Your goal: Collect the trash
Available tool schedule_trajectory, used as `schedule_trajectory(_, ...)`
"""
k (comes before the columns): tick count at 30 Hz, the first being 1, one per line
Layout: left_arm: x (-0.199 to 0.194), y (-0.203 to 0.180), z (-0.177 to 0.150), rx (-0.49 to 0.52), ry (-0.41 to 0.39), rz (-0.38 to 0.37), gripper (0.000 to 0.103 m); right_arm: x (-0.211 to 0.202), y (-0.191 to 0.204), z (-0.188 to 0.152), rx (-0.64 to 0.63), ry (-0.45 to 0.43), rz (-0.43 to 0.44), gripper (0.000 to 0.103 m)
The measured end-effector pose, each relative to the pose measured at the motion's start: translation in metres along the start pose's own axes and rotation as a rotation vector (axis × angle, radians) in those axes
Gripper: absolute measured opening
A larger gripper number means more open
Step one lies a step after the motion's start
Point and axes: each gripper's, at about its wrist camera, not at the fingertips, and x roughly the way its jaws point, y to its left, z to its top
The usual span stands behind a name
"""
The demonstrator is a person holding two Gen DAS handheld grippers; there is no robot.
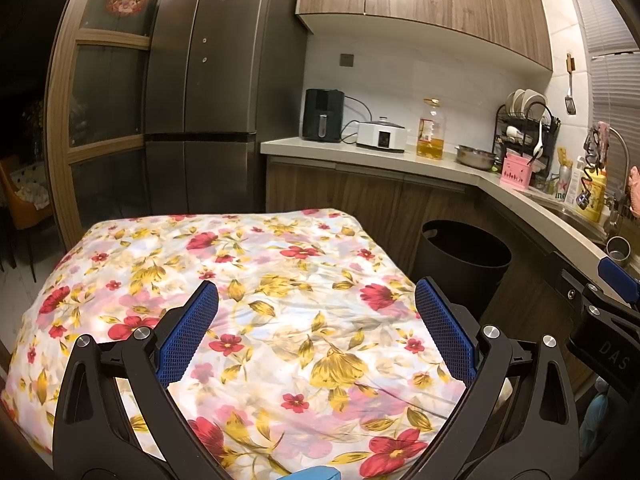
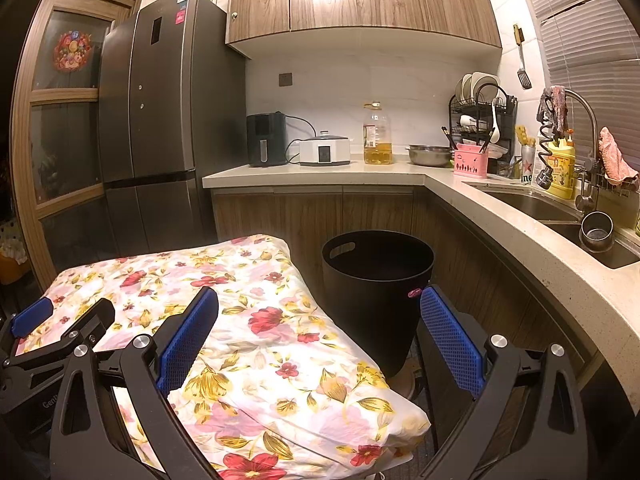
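I see no trash on the flowered surface (image 1: pixel 280 300); the black bin (image 2: pixel 376 300) stands just beside its right edge, seemingly empty. My left gripper (image 1: pixel 316 336) and right gripper (image 2: pixel 318 344) hover spread wide, holding nothing. Reaching blindly, I could snag the loose cloth or knock the bin against the cabinets (image 2: pixel 320 216) behind
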Motion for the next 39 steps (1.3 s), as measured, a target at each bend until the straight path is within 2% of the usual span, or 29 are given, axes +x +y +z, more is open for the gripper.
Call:
schedule_trajectory(15, 0.0004, -0.0051, -0.0016, 0.022, 0.005, -0.005, 0.097, -0.0013, -0.0013, 0.0012, 0.008, 0.002, -0.002, 0.097)
schedule_trajectory(22, 0.0013, -0.0060, -0.0017, 0.039, 0.010, -0.021, 0.085, -0.0013, -0.0025, 0.0006, 0.012, 0.005, -0.003, 0.097)
schedule_trajectory(39, 0.0004, -0.0076, -0.0041, 0.052, 0.010, -0.010, 0.085, -0.0012, -0.0036, -0.0008, 0.018, 0.007, -0.002, 0.097)
